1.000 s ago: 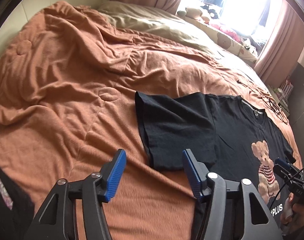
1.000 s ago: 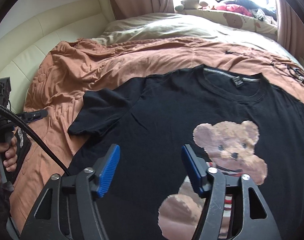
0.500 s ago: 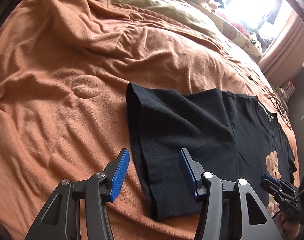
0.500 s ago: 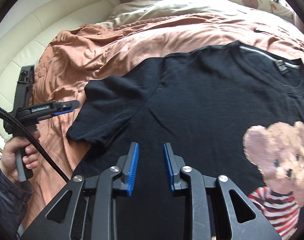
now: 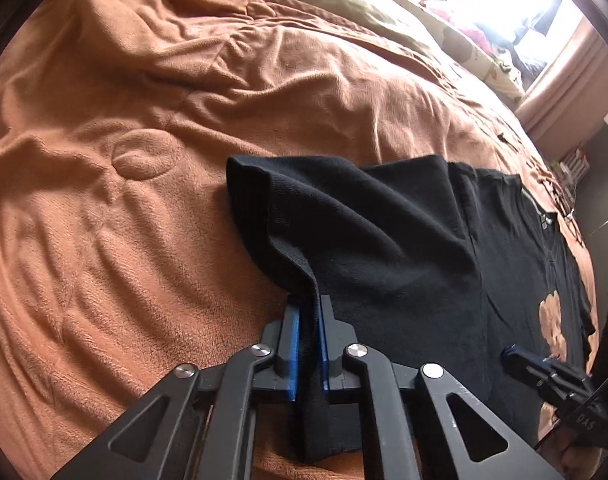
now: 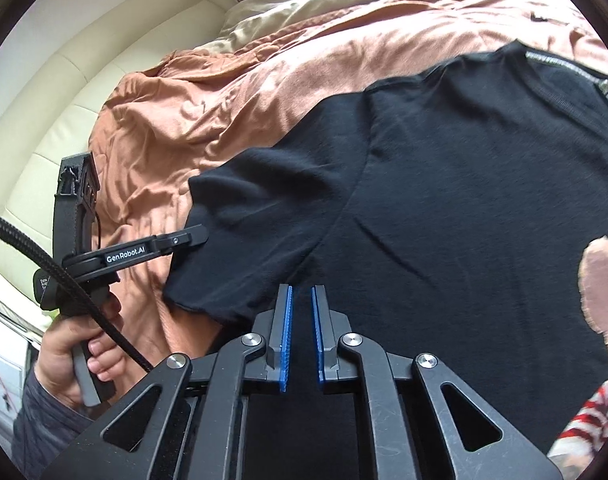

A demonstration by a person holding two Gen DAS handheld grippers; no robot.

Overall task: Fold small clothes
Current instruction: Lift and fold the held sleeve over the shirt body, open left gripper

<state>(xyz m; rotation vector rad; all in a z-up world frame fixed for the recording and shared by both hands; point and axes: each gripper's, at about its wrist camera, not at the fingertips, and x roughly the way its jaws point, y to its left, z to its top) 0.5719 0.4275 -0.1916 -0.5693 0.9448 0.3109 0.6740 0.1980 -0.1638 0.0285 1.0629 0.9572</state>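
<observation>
Two grippers work on one black T-shirt [image 6: 464,200], which lies face up on the orange blanket [image 5: 144,160] of a bed. The left gripper [image 5: 309,320], whose blue pads stood wide apart a second ago and straddled the sleeve hem half a second ago, is now pressed together on the sleeve [image 5: 344,220], pinching a fold of black cloth that rises in a ridge from the fingers; the rest of the sleeve has bunched and lifted slightly off the blanket. The right gripper [image 6: 300,320] has moved from over the bear print [image 6: 602,280] toward the shirt's left side and narrowed from wide to a slim gap; its pads sit over the black fabric just beside the sleeve seam, though whether cloth is caught between them cannot be told. In the right wrist view the person's left hand [image 6: 64,356] grips its handle beside the cream headboard [image 6: 44,100]
</observation>
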